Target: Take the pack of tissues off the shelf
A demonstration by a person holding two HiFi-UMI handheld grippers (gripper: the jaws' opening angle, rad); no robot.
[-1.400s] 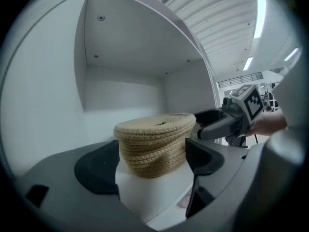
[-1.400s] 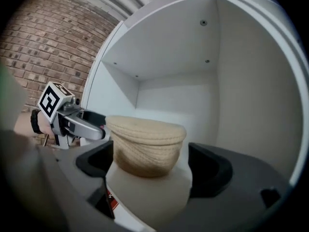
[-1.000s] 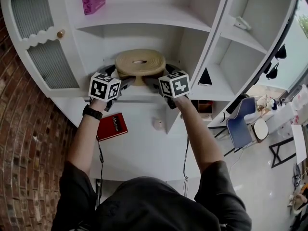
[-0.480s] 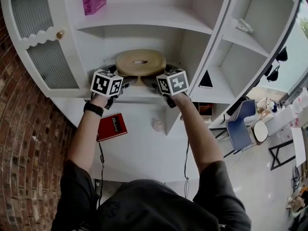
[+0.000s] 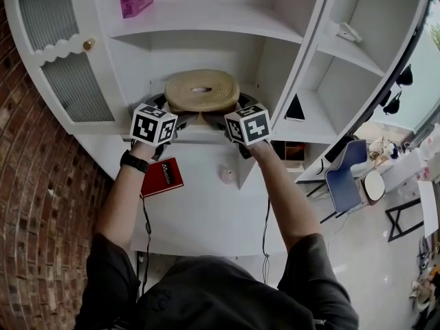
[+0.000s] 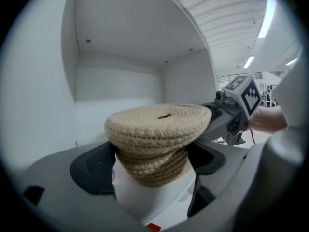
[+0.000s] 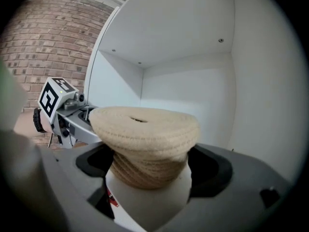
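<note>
The woven tissue holder point(image 5: 201, 90) is sitting centre frame at the front of the shelf point(image 5: 206, 137). The left gripper point(image 6: 147, 163) and right gripper point(image 7: 152, 166) are each clasping it wide, so the grasp looks set and a level lift outward comes next. Only the gripper views are showing pads seemingly pressing its narrower body; only the head view is showing the red book point(image 5: 162, 177) below.

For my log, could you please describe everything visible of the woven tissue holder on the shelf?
The woven tissue holder is round and coiled from tan rope, with a wide top pierced by a small centre hole above a narrower body. It stands upright on the white shelf. The left tool and right tool each straddle its body; contact is unclear.
</note>
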